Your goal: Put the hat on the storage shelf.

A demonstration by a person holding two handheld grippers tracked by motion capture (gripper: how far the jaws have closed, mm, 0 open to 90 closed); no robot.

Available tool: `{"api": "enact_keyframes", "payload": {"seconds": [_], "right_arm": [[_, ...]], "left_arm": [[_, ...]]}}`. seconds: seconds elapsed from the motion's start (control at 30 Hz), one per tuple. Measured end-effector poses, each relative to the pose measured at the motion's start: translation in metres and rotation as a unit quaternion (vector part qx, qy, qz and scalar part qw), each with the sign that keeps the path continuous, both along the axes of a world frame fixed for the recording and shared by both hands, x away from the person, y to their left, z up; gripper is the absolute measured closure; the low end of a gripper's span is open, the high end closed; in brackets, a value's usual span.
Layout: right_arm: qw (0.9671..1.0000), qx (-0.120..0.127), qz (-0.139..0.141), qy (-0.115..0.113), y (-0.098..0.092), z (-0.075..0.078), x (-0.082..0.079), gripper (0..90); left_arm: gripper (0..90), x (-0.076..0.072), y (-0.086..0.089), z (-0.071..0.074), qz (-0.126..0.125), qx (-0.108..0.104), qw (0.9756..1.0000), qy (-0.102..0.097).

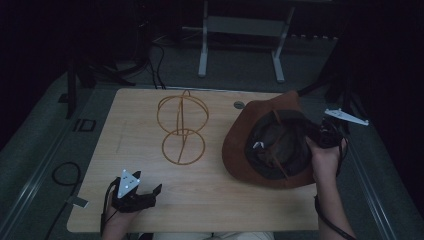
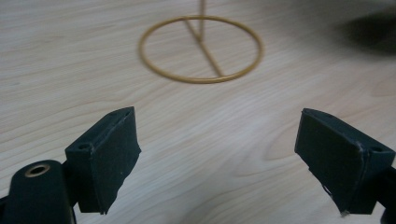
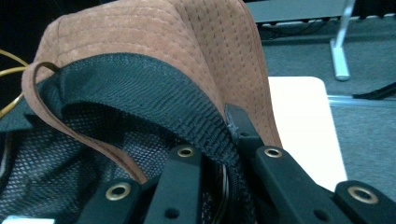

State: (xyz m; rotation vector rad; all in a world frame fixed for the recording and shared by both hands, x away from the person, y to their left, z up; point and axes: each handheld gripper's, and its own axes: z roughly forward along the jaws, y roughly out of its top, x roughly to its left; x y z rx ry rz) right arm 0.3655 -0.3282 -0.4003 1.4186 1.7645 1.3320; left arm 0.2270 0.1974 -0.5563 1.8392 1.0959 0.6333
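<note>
The left gripper (image 1: 150, 192) rests near the table's (image 1: 210, 200) front left corner, held by the person's left hand (image 1: 114, 220) coming over the front edge; its jaws stand wide apart with nothing between them, and in the left gripper view (image 2: 217, 154) bare wood grain shows in the gap. Ahead of it, towards the middle of the table and nearer the far edge, stands a gold wire stand (image 1: 183, 131); its round base ring (image 2: 201, 49) lies flat on the wood with an upright wire frame rising from it. Further right, by the right edge, a brown suede hat (image 1: 250, 135) lies crown down, its dark mesh lining (image 3: 70, 154) facing up; part of its brim reaches past the table's edge. The right gripper (image 1: 302, 131) comes in over the right edge in the person's right hand (image 1: 325, 157); its jaws are closed on the hat's black inner band (image 3: 196, 121) at the brim (image 3: 224, 51).
</note>
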Motion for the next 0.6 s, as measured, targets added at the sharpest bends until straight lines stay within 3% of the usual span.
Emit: {"api": "enact_keyframes", "payload": {"seconds": [0.13,0.2,0.33,0.6], "right_arm": [[0.9999,-0.014,-0.002,-0.01,0.001,-0.002,-0.015,84.6],[0.9997,-0.021,-0.005,-0.013,0.002,-0.004,-0.02,84.7],[0.9999,-0.015,-0.004,-0.007,0.003,-0.01,-0.023,84.6],[0.9998,-0.017,0.001,-0.007,0.009,-0.017,-0.025,84.6]], "left_arm": [[14.3,0.003,-0.013,0.004,-0.047,-0.004,0.9988,0.015],[15.3,0.006,-0.019,0.008,-0.074,-0.007,0.997,0.019],[16.4,0.013,-0.033,0.018,-0.106,-0.02,0.994,0.019],[16.6,0.03,-0.068,0.033,-0.158,0.01,0.9872,0.021]]}}
